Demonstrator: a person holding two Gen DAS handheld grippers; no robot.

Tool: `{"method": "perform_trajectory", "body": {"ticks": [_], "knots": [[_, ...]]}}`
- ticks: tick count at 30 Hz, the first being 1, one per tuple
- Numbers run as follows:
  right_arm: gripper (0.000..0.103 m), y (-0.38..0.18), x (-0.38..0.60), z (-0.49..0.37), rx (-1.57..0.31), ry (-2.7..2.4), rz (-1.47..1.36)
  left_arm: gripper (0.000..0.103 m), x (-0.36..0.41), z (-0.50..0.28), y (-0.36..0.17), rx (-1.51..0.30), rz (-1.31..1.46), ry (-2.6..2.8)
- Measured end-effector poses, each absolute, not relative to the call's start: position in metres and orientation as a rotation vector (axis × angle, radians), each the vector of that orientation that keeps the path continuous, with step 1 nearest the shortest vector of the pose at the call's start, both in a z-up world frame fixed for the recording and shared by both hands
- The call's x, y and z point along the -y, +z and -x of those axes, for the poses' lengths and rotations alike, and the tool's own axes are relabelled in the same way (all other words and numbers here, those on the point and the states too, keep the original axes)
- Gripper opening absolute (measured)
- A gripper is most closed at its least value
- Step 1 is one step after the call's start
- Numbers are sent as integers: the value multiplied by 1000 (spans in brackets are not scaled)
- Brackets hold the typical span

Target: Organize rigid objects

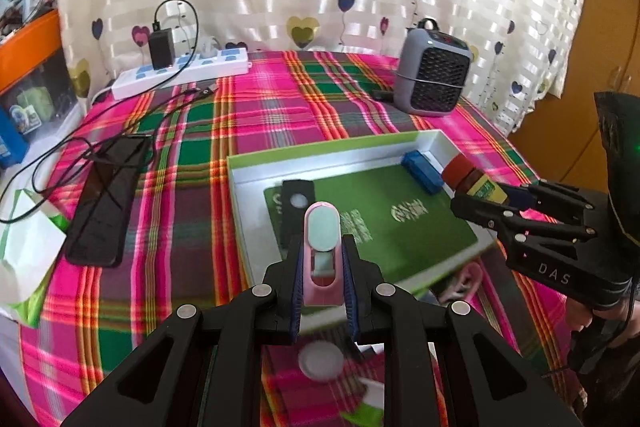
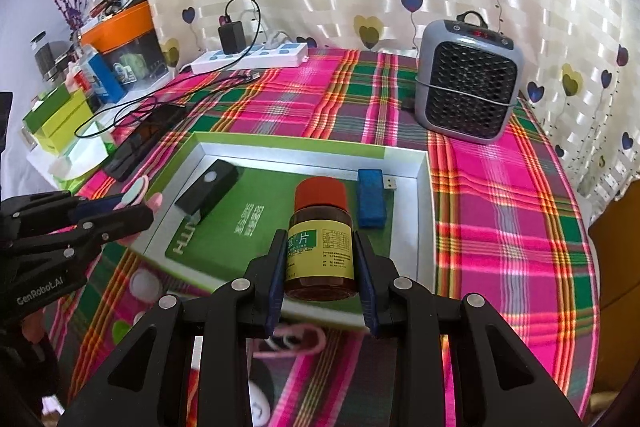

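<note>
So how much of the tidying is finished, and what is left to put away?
Already in the tray: a green booklet, a black device and a blue USB stick. In hand: the left gripper clamps a pink oval-topped item, the right gripper an amber bottle, both above the tray. Left: a pink looped thing on the cloth by the tray's near edge.

Tray (image 2: 424, 195) interior: black device (image 2: 208, 191) at frame left and blue USB stick (image 2: 371, 199) at right stand on the green booklet (image 2: 256, 223); clear booklet between them. Open plaid cloth (image 2: 500, 195) right of tray. Heater (image 2: 468, 83) blocks the upper right; phone (image 1: 106, 199) and cables (image 1: 60, 151) crowd the left.
</note>
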State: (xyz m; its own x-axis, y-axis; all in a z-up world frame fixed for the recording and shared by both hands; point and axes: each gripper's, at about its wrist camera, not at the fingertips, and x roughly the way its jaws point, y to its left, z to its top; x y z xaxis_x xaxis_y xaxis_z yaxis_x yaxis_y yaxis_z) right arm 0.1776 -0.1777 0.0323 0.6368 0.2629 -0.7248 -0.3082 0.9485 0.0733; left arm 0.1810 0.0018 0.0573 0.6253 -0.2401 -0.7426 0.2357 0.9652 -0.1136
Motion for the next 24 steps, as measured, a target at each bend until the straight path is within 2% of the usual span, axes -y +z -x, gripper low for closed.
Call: {"method": "perform_trajectory", "body": {"ticks": [14, 24], "knots": [[33, 8, 171, -228, -883, 290, 86, 17, -8, -233, 42, -869, -11, -206], [33, 7, 166, -246, -865, 283, 103, 17, -14, -251, 31, -890, -1, -183]]}}
